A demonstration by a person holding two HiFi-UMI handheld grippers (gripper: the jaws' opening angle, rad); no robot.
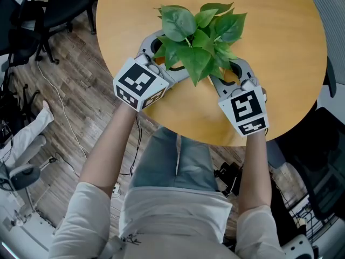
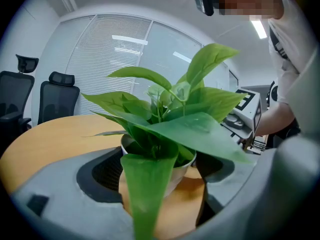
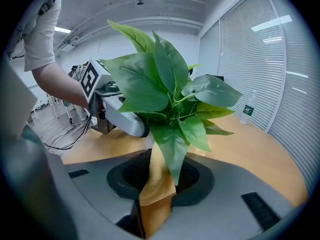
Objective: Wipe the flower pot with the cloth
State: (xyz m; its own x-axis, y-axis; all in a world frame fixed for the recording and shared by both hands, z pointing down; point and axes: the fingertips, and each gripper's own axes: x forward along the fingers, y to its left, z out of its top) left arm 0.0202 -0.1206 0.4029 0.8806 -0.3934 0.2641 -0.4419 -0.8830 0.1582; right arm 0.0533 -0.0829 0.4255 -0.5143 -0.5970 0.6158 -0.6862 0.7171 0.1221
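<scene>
Your right gripper [image 3: 154,204] was clamped on the orange cloth [image 3: 159,181], pressing it toward the flower pot [image 2: 178,176] (hidden under leaves from above). Your left gripper [image 2: 160,170] hugged the pot's rim. The wipe wanted firm bracing and short strokes. Your forearms reached in from 7 and 5 o'clock.

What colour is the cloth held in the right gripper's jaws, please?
Orange-tan; the cloth shows best in the right gripper view.
</scene>
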